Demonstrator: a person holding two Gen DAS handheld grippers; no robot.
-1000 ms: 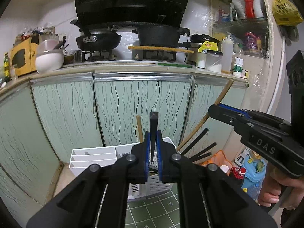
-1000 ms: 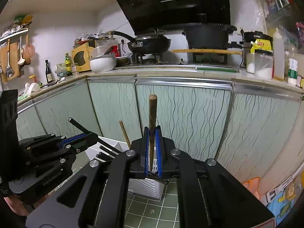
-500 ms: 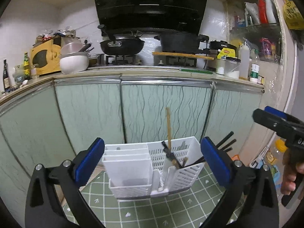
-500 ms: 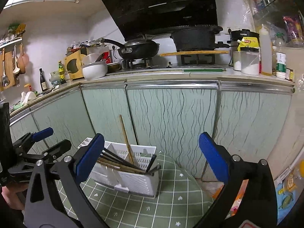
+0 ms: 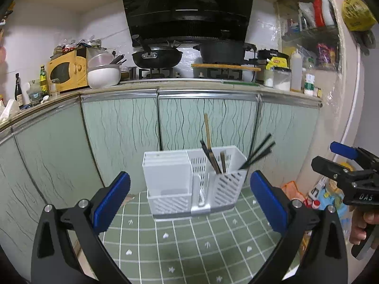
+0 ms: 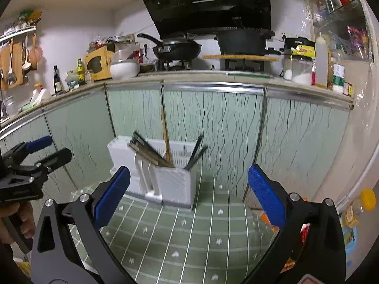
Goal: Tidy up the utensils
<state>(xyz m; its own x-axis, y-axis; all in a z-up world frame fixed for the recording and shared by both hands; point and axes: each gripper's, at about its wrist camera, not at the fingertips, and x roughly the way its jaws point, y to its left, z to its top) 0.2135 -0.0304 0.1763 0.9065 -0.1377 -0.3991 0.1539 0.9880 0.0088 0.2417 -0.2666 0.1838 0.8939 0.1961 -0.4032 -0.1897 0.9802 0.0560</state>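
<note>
Both the left gripper (image 5: pixel 189 197) and the right gripper (image 6: pixel 188 193) are spread wide and grasp nothing. The white utensil caddy (image 5: pixel 193 181) stands on the green gridded mat (image 5: pixel 189 243), ahead of both grippers. Wooden chopsticks (image 5: pixel 208 133) and black chopsticks (image 5: pixel 258 153) stand tilted in its slotted right-hand compartments.

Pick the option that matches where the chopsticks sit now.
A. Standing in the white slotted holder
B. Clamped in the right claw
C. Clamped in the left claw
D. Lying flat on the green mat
A: the chopsticks lean out of the white slotted holder, and both the left claw and right claw are wide open with nothing between them.
</note>
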